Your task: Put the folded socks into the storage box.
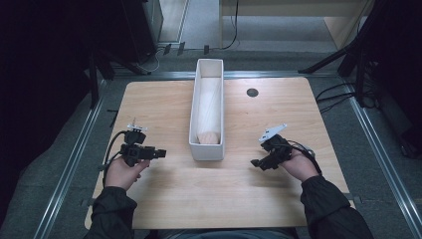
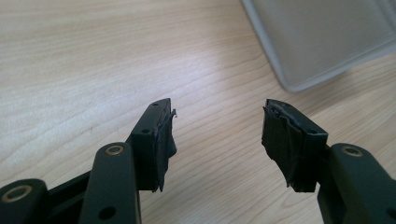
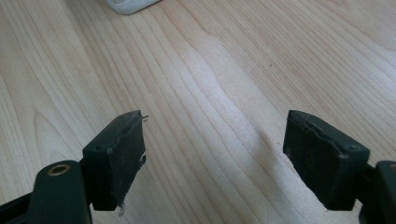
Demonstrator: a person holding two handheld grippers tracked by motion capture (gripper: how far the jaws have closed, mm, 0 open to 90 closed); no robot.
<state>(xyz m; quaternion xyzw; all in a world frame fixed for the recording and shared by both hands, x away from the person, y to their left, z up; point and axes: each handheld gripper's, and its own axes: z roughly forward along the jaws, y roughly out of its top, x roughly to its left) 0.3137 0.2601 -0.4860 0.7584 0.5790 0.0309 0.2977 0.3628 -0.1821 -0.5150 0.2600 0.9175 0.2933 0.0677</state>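
Observation:
A long white bin (image 1: 196, 104) stands in the middle of the wooden table (image 1: 164, 194), running away from me. Inside it lies a pale, cream-coloured roll (image 1: 208, 107). My left gripper (image 1: 160, 154) hovers left of the bin's near end, pointing toward it, jaws open and empty. In the left gripper view (image 2: 218, 122) the bin's corner (image 2: 317, 46) lies ahead at the upper right. My right gripper (image 1: 255, 163) hangs right of the bin's near end, open with nothing between its jaws. The right gripper view (image 3: 215, 135) looks down on bare wood, with the bin's corner (image 3: 128, 5) at the top edge.
A small dark round hole (image 1: 252, 92) sits in the table at the back right. Metal rails (image 1: 74, 154) run along the table's sides. Cables and black stand legs (image 1: 343, 55) lie on the floor beyond the far edge.

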